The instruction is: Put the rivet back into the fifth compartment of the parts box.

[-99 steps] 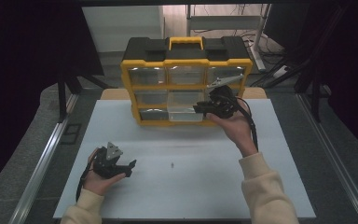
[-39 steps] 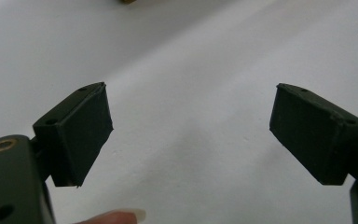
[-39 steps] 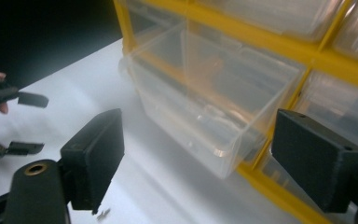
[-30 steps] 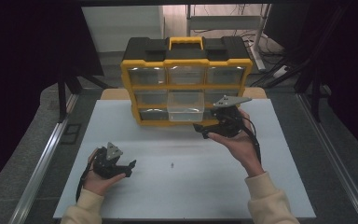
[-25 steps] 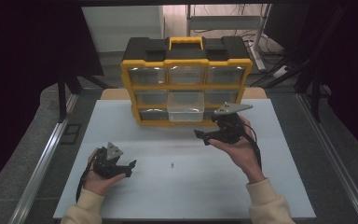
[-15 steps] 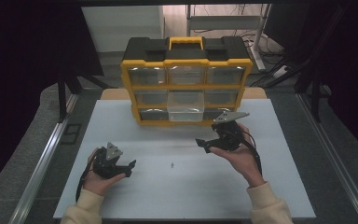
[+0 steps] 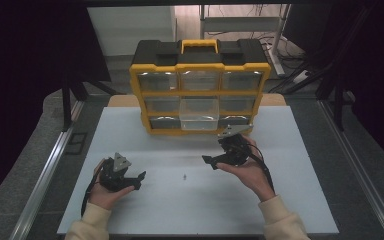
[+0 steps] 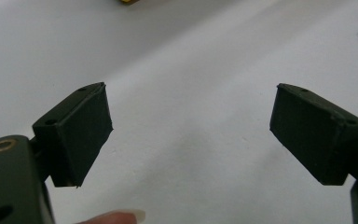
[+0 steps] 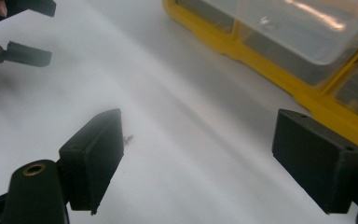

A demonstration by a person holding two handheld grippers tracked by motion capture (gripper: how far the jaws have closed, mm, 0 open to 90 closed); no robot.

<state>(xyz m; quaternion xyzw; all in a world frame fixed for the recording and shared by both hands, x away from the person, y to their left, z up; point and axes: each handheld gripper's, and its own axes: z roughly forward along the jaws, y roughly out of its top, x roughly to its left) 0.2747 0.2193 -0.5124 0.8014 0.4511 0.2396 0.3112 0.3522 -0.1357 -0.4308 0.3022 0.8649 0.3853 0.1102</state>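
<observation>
The right gripper (image 7: 211, 161) hangs wide open and empty above the bench (image 7: 300, 200). A small screw (image 7: 184, 176), as it seems, lies on the bench just ahead of it, beside its left jaw, with the yellow organizer (image 7: 200, 92) beyond. The left gripper (image 7: 139, 179) is also wide open, holding nothing, the screw well ahead to its right.

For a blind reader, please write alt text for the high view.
A small screw lies on a white table between two open hand-held grippers, the left gripper and right gripper. Behind stands a yellow organizer, its middle drawer pulled out.
</observation>
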